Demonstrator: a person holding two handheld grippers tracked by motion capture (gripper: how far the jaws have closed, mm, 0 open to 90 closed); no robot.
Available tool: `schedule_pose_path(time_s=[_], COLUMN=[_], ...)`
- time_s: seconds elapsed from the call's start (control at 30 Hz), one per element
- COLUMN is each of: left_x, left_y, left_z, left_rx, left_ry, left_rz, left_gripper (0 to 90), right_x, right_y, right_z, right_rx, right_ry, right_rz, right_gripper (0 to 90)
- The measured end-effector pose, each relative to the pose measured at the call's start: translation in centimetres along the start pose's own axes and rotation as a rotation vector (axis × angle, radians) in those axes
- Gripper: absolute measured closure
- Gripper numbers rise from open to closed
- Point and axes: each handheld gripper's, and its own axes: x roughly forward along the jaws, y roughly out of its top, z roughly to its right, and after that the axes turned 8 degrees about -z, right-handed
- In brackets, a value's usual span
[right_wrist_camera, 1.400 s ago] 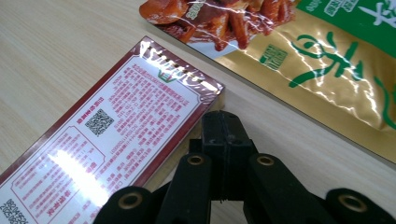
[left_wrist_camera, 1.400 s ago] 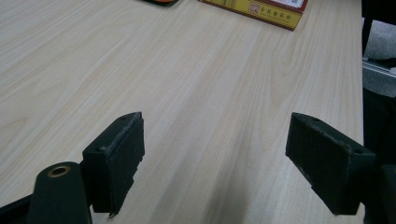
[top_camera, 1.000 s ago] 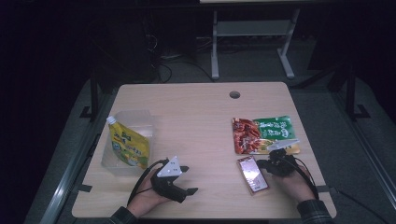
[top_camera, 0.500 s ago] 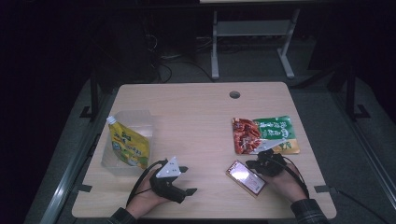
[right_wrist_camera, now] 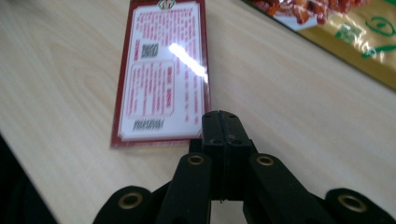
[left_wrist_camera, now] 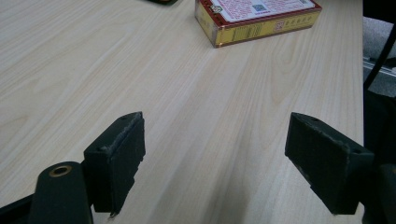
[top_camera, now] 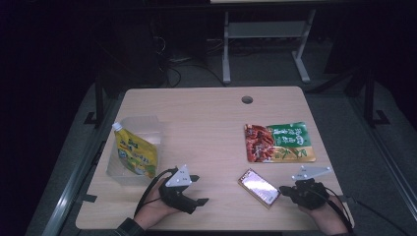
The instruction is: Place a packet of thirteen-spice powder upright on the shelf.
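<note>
right gripper [right_wrist_camera: 223, 122] pressed together, tips at box [top_camera: 259, 187] end | box lies flat near table [top_camera: 206, 113] front edge, right half | risk: closed jaws skid off glossy top, box spins toward edge | left gripper [top_camera: 196, 191] spread, idle

- On the flat red-bordered box [right_wrist_camera: 161, 70] I see blocks of small red print, a square code and a barcode, all too blurred for me to read.
- Its yellow side [left_wrist_camera: 261, 30] carries a line of fine characters, illegible.
- The red and green snack packet [top_camera: 279, 141] shows large white characters, possibly Chinese.
- The yellow pouch [top_camera: 135, 155] has green lettering I cannot make out.
</note>
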Motion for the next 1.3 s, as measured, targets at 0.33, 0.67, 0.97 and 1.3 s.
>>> schedule_pose_path(time_s=[0.33, 0.67, 0.97, 1.3], left_x=[0.2, 0.2, 0.3, 0.2], left_y=[0.1, 0.1, 0.1, 0.0], left_z=[0.1, 0.1, 0.1, 0.1], left_rx=[0.000, 0.000, 0.006, -0.003], left_ry=[-0.004, -0.009, -0.014, -0.013], left_rz=[-0.004, -0.004, -0.007, 0.002], left_gripper=[19.6, 19.6, 19.6, 19.5], right_x=[-0.2, 1.2, 2.8, 5.2], right_y=[-1.5, 0.9, 3.4, 7.3], right_z=[-0.9, 0.1, 0.3, 0.0], right_rx=[0.005, -0.013, -0.064, -0.120], right_ry=[0.014, 0.036, 0.049, 0.068], right_rz=[-0.014, -0.012, -0.011, -0.016], right_gripper=[90.0, 90.0, 90.0, 90.0])
